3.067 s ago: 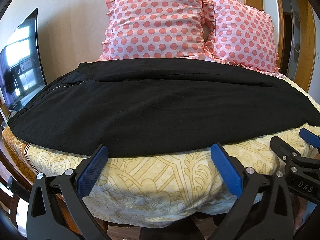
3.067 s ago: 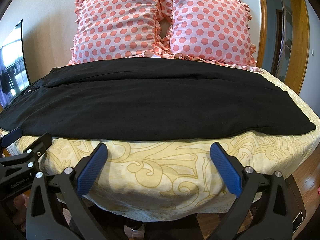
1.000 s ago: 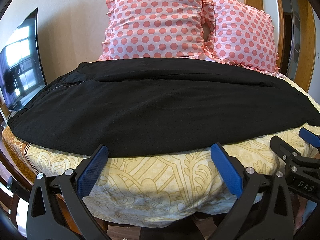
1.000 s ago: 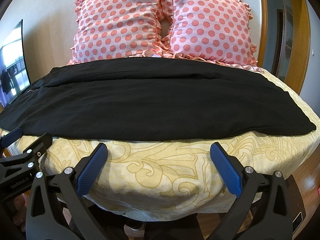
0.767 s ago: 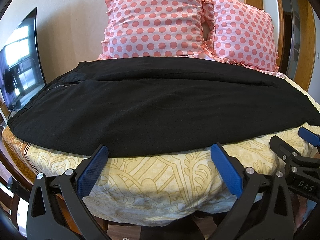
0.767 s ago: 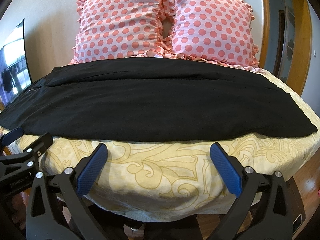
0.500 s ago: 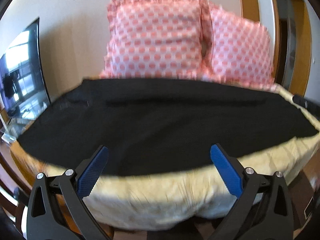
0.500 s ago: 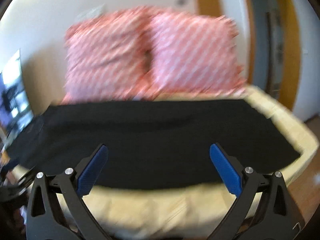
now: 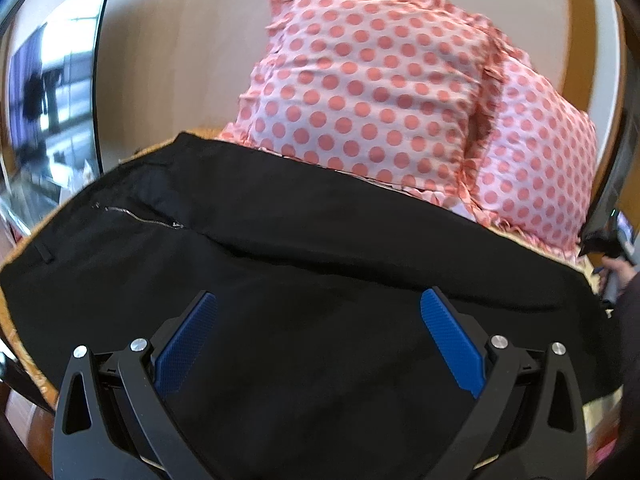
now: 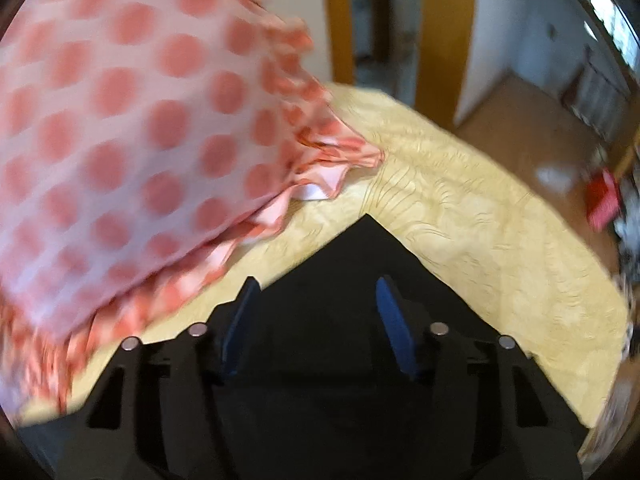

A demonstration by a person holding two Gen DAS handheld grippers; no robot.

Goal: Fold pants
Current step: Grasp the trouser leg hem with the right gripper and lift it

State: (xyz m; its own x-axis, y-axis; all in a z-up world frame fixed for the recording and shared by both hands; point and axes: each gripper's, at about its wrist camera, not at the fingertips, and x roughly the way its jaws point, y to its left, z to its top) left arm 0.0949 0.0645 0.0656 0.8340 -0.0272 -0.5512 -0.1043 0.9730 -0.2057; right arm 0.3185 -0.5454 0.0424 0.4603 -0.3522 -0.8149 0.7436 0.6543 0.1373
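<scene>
In the left wrist view we see the black pants spread flat across the bed, their long axis running left to right across our line of sight. The waist end, with its zipper and a belt loop, lies to the left; the legs run off to the right. Our left gripper sits over the middle of the near leg, its blue fingers spread wide with nothing between them but the cloth beneath; whether they touch it we cannot tell. Two polka-dot pillows stand behind the far edge of the pants. At the far right edge we glimpse part of the other tool and a hand, near the hem end.

In the right wrist view, blurred by motion, a corner of the pants points away from us along the yellow bedspread, directly ahead of the fingers. Our right gripper is over that corner, its fingers partly open, narrower than the left's, and not yet holding anything. A pillow lies close on the left. We judge the right hand far nearer the hem, so it should take that end.
</scene>
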